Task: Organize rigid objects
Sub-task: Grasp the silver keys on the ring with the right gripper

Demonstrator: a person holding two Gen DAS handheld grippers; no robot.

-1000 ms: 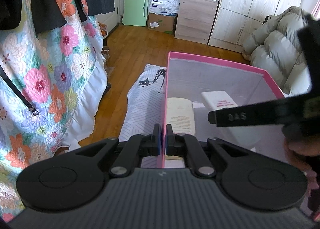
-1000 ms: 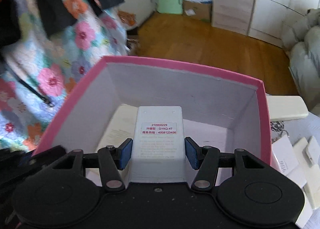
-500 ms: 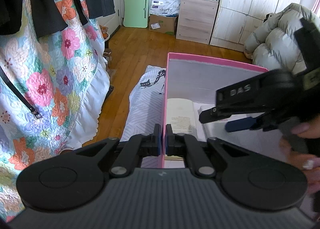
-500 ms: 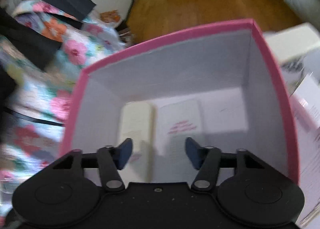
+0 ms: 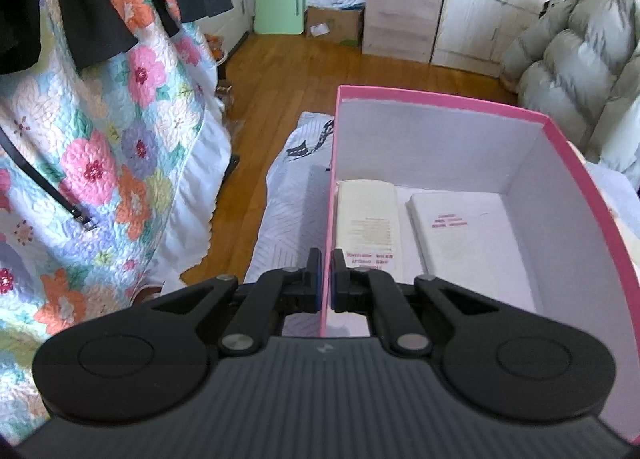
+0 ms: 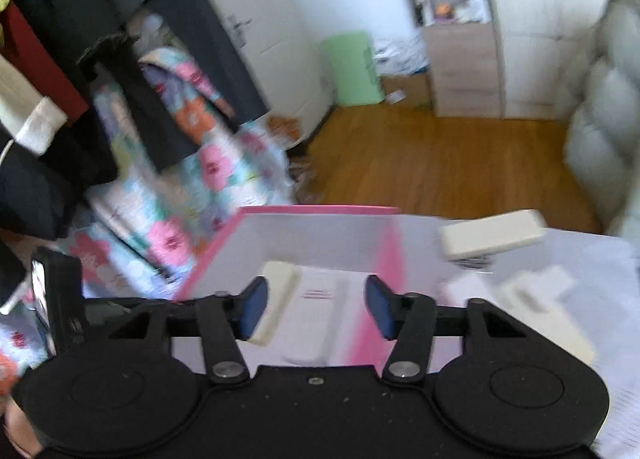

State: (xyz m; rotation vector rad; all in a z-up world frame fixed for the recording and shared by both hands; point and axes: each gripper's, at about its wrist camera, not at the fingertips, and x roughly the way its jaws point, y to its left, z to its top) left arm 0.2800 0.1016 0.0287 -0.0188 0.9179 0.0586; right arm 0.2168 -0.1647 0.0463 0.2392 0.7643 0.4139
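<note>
Sitting on a pale patterned cloth [image 5: 288, 215], the pink box [image 5: 440, 99] holds two flat remotes side by side on its floor: a cream remote [image 5: 368, 215] against the left wall and a white remote [image 5: 460, 231] just beside it. The left gripper [image 5: 325, 283] is clamped on the box's left wall. The right gripper [image 6: 316, 307] has just been opening, its blue pads apart and empty above the box, while more white remotes [image 6: 492, 235] lie blurred on the cloth at right.
</note>
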